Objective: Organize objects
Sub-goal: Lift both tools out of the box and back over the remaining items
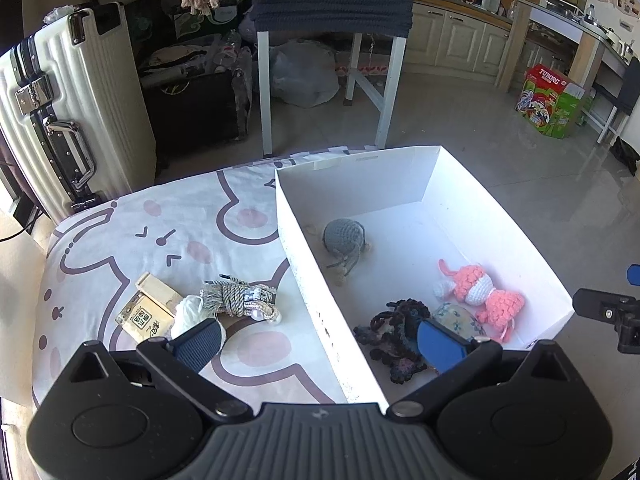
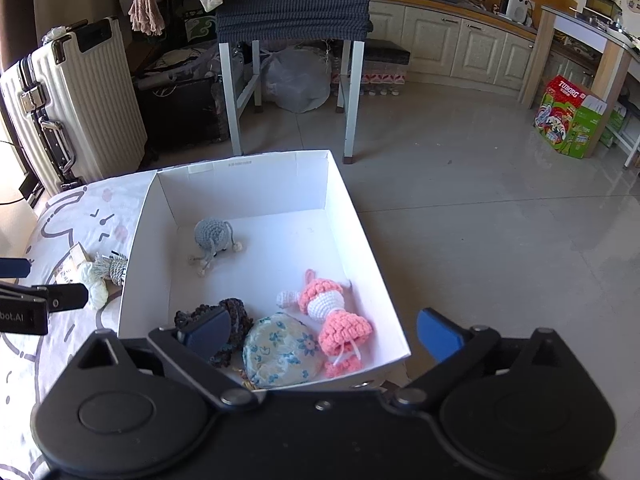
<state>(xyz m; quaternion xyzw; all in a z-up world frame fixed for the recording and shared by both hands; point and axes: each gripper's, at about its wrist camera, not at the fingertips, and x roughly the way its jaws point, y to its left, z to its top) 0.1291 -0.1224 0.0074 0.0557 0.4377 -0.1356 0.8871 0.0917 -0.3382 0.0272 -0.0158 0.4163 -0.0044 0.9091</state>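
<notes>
A white cardboard box point(image 1: 436, 168) point(image 2: 348, 208) sits on a cartoon-print cloth point(image 1: 256, 352). Inside lie a grey crochet ball point(image 1: 344, 238) point(image 2: 212, 234), a pink-and-white crochet doll point(image 1: 480, 292) point(image 2: 332, 312), a dark crochet piece point(image 1: 400, 332) point(image 2: 236, 316) and a floral pouch point(image 1: 458, 318) point(image 2: 280, 350). On the cloth left of the box are a rope bundle point(image 1: 240, 298), a white yarn ball point(image 1: 190, 312) and a small tan carton point(image 1: 148, 312). My left gripper point(image 1: 320, 344) is open, straddling the box's left wall. My right gripper point(image 2: 323, 334) is open over the box's near right corner, holding nothing.
A cream hard-shell suitcase point(image 1: 60, 120) stands at the cloth's far left. Beyond the box, a white-legged chair point(image 1: 332, 20) with a dark cover stands on the tiled floor point(image 2: 500, 220). Behind are a black bag point(image 1: 196, 108), a plastic sack point(image 2: 296, 80) and a green Tuborg carton point(image 1: 552, 100).
</notes>
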